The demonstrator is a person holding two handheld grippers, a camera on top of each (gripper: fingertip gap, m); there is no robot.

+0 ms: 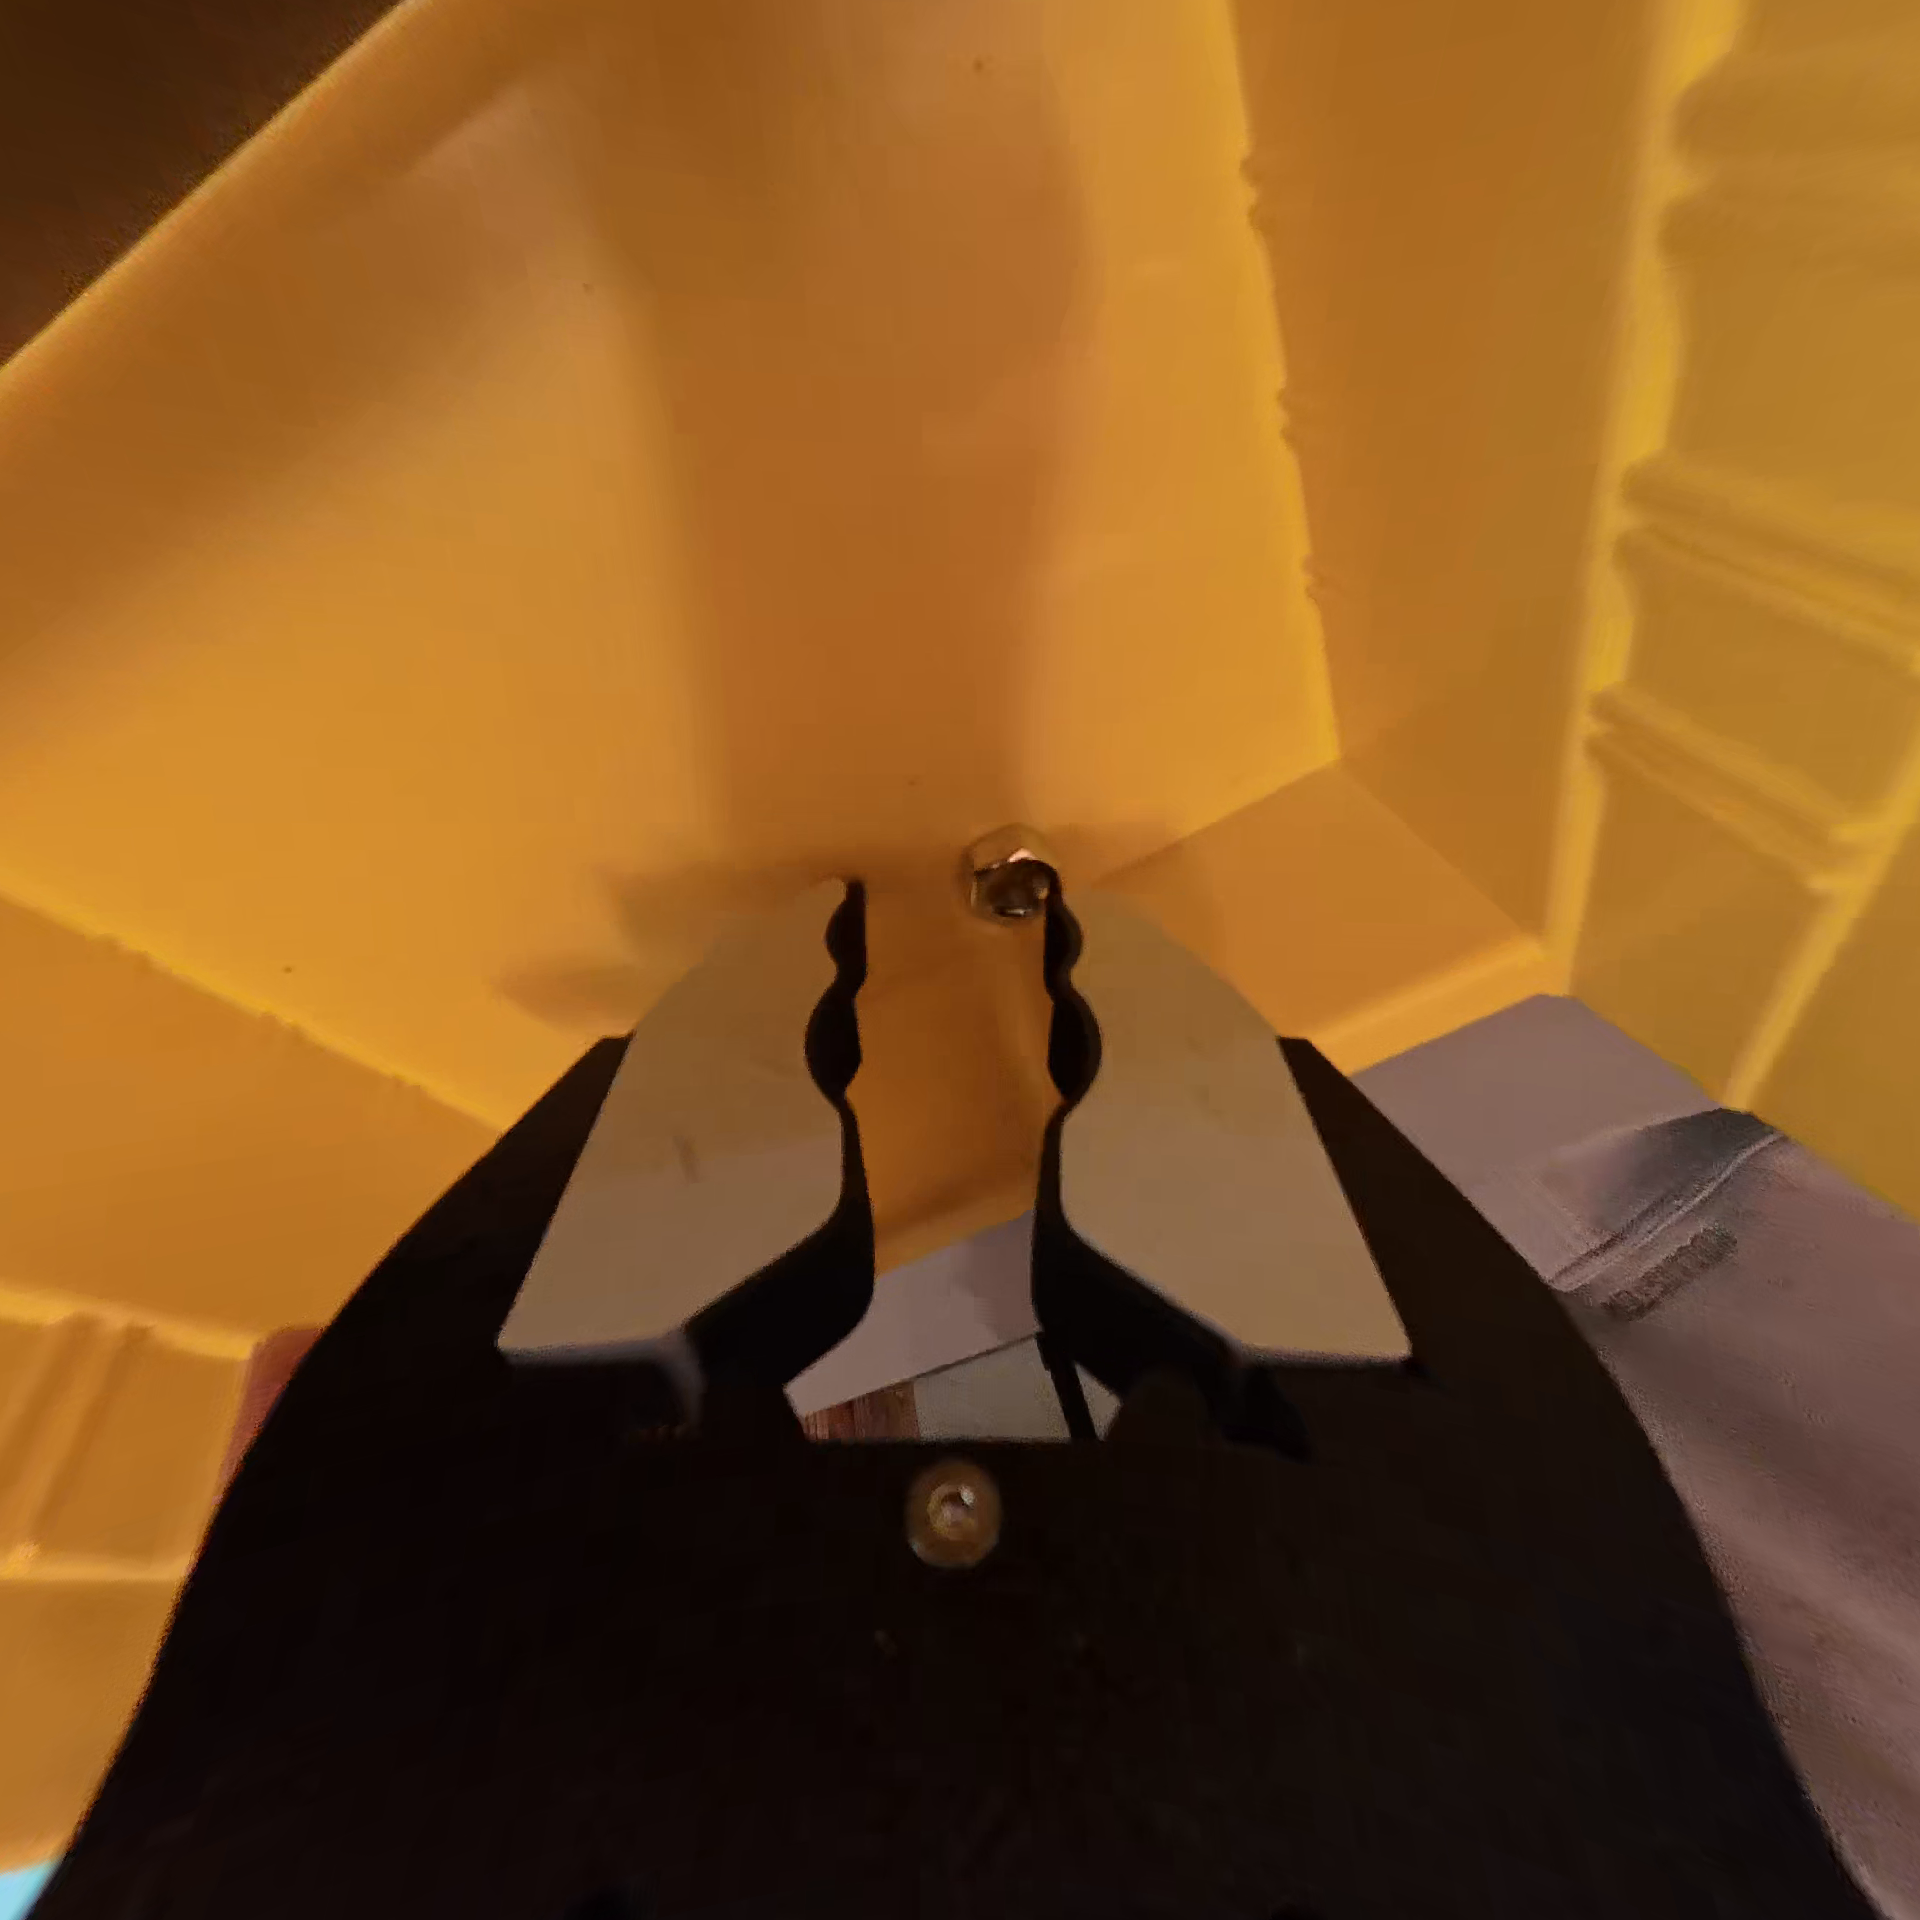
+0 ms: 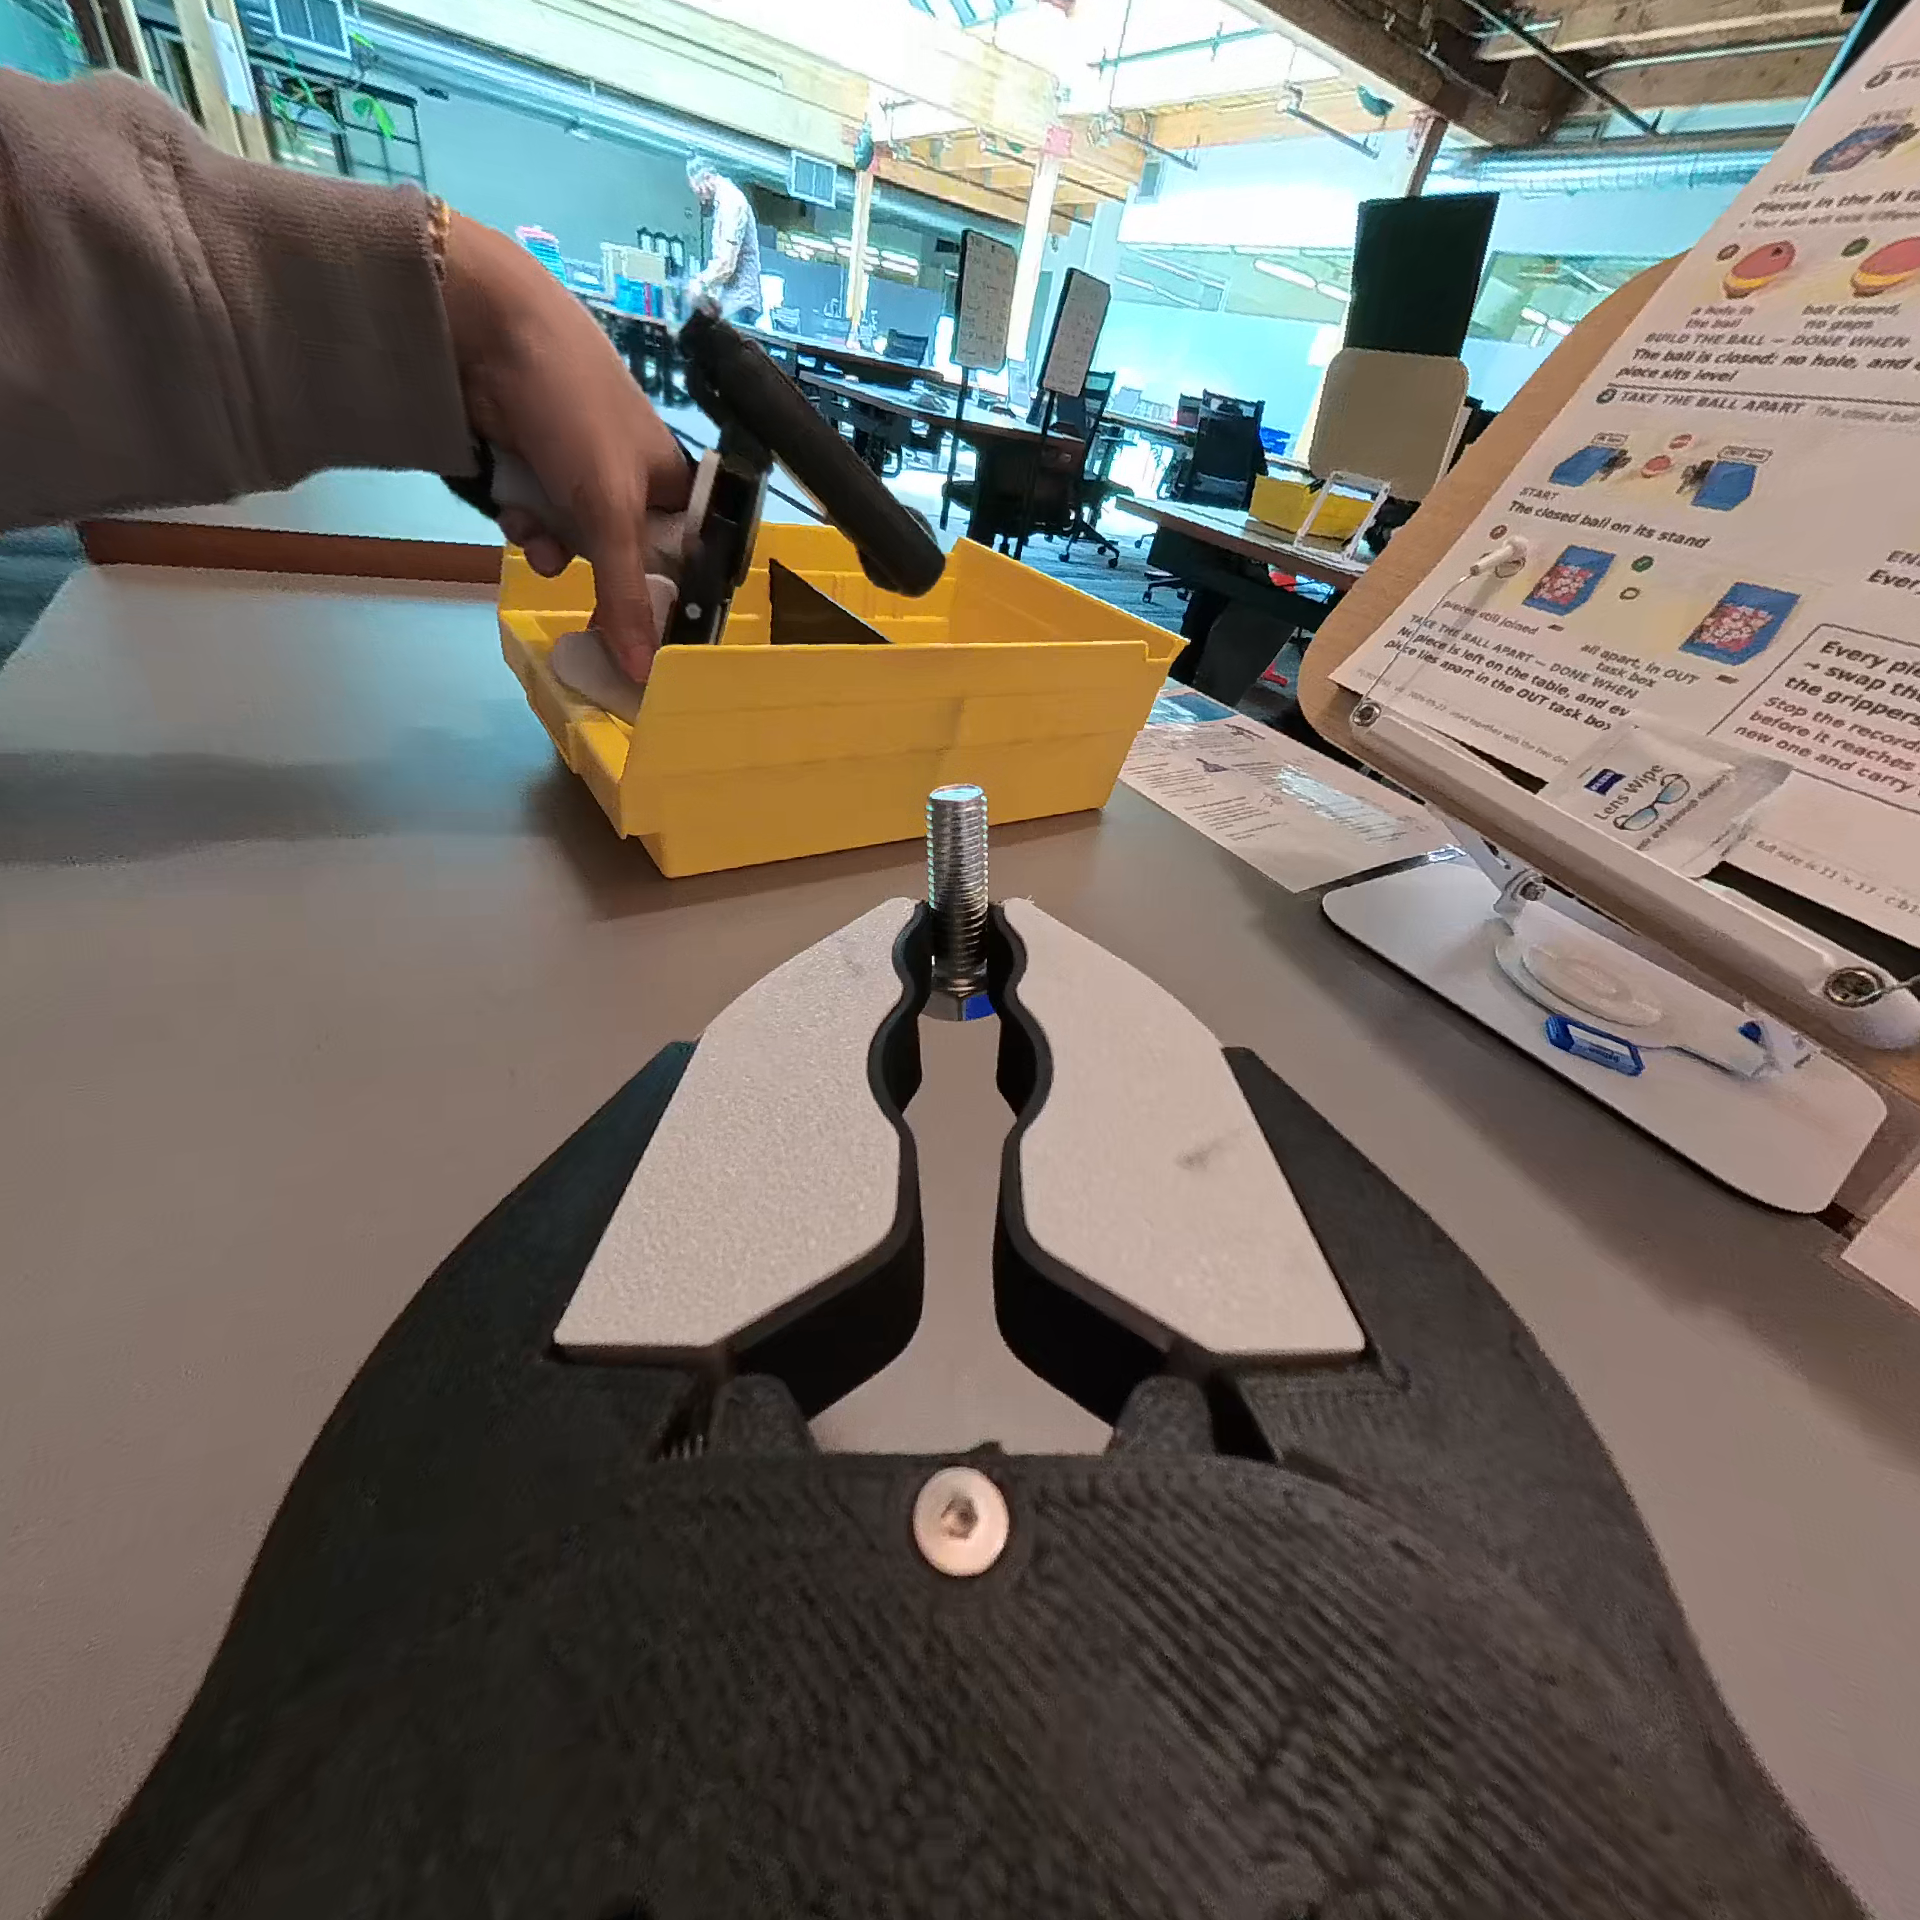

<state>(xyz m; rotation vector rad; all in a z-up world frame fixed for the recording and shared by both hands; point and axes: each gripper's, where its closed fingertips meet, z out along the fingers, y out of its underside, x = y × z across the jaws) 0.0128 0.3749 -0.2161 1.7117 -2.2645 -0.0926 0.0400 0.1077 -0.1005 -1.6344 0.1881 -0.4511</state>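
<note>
Right wrist view, bolt (image 2: pixel 957 883) clamped between right gripper (image 2: pixel 958 940) pads

bolt (image 2: pixel 957 883): shiny threaded metal | bin (image 2: pixel 894 758): smooth yellow plastic | table (image 2: pixel 312 987): matt grey | nut (image 1: pixel 1003 871): glossy metal

A smooth grey tabletop (image 2: pixel 312 987) carries everything; a yellow plastic bin with inner dividers (image 2: pixel 894 748) rests on it toward the far side; just right of the bin lies a flat printed paper sheet (image 2: pixel 1278 800); at the right edge stands the white flat base of a tilted document stand (image 2: pixel 1621 1049), with a small blue item (image 2: pixel 1593 1042) lying on that base.
</note>
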